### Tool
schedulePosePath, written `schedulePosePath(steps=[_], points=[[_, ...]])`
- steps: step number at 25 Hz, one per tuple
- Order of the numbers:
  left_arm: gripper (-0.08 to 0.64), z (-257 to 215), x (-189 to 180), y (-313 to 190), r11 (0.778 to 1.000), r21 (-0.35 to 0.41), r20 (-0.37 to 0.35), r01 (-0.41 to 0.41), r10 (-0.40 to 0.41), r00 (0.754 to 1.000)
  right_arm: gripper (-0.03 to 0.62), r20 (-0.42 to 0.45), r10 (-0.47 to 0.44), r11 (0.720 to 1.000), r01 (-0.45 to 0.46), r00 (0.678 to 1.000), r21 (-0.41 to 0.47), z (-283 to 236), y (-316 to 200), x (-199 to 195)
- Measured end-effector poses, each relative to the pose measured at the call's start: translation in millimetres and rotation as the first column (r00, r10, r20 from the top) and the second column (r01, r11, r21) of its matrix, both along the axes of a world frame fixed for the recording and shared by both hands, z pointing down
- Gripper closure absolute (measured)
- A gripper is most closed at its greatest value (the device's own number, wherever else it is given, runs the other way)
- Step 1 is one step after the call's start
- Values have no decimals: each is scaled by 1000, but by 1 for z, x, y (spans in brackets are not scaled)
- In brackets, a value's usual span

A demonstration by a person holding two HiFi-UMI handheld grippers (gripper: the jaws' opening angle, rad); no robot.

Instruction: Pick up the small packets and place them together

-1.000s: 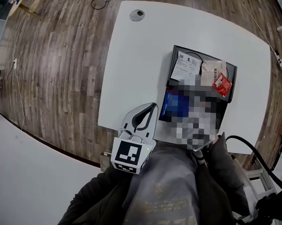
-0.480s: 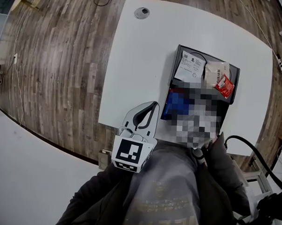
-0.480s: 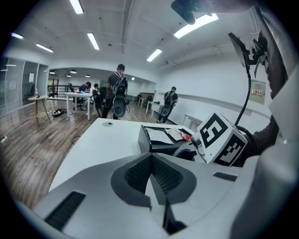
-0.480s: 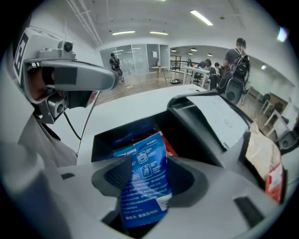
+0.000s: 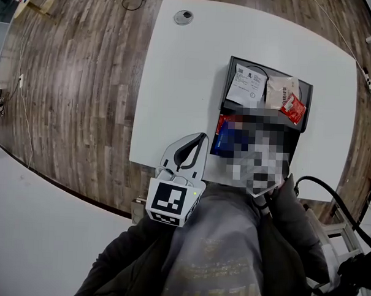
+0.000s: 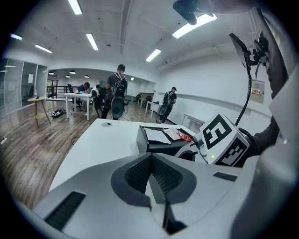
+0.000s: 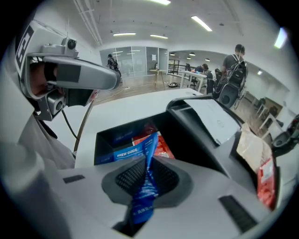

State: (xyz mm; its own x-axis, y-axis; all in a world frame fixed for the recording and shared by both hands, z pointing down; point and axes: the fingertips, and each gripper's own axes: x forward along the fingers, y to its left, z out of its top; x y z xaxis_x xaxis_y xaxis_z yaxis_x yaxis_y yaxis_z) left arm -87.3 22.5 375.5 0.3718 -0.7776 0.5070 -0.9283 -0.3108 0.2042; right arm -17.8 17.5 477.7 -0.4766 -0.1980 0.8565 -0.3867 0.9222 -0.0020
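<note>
Pinching the blue packet [image 7: 150,142], the right gripper [image 7: 145,170] has just closed its fingers over the black tray [image 7: 196,135]. The limp packet may slip or twist free on lifting. The left gripper [image 6: 150,175] is empty, fingers pressed together.

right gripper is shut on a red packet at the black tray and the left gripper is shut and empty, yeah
Not red: the packet is blue. The right gripper view shows the right gripper, its jaws having just been closing, shut on a blue packet at the black tray. The left gripper is shut and empty.
</note>
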Motion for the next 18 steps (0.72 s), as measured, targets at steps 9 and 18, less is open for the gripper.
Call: schedulePosePath(steps=[9,18], points=[[558,-8,9,4,1000,25,3,-17,17,1000,548,18,18,997,-20,1000,77,-21,0,10],[558,-29,20,2,992,106,8,-74,73,997,548,99,109,979,-124,989,164,-70,-13,23]])
